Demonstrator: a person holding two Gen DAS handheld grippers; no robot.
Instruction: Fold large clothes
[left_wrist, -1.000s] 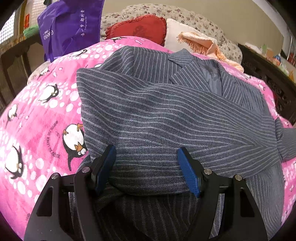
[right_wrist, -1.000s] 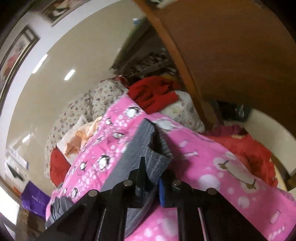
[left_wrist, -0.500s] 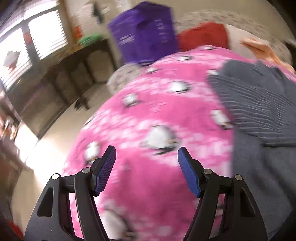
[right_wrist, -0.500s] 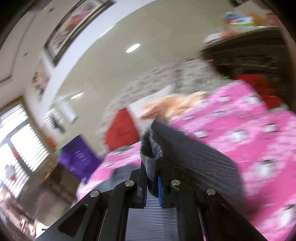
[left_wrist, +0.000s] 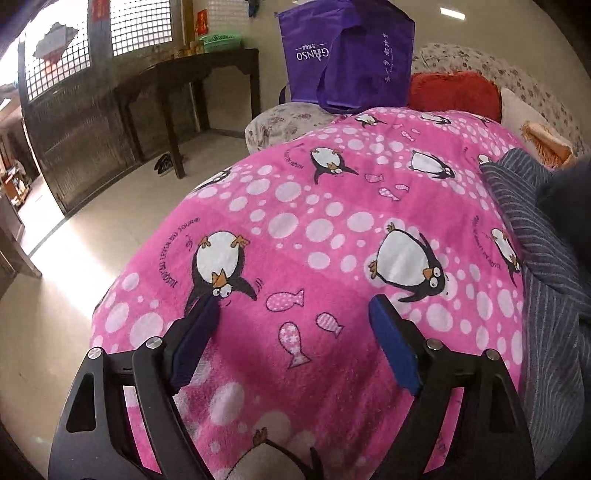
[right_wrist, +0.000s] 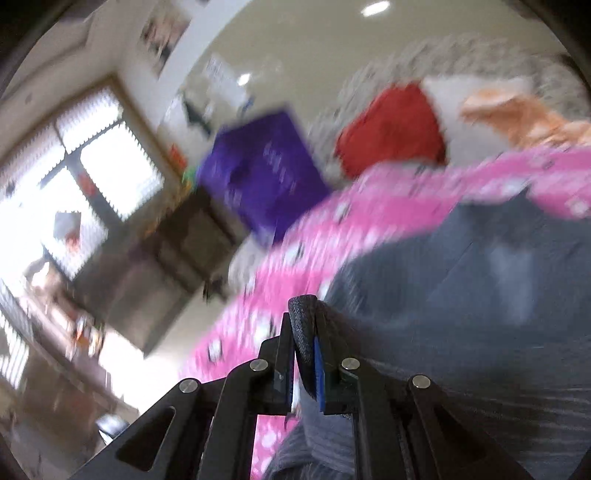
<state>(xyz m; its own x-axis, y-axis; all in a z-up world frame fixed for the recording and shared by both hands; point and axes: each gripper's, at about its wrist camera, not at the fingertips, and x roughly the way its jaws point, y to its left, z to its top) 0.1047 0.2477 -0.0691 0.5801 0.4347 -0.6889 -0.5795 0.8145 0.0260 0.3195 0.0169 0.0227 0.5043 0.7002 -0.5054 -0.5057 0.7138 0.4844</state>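
While the left gripper hovers with fingers wide above the pink penguin blanket, the right gripper pinches a fold of the grey striped jacket.

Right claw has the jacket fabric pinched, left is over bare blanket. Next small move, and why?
Probably swing the left claw right, toward the striped jacket, and take an edge. It is open, holding nothing, over the pink penguin blanket, with the jacket at the view's right edge. The right claw is shut on a fold of grey fabric, so the fold likely needs a second grip.
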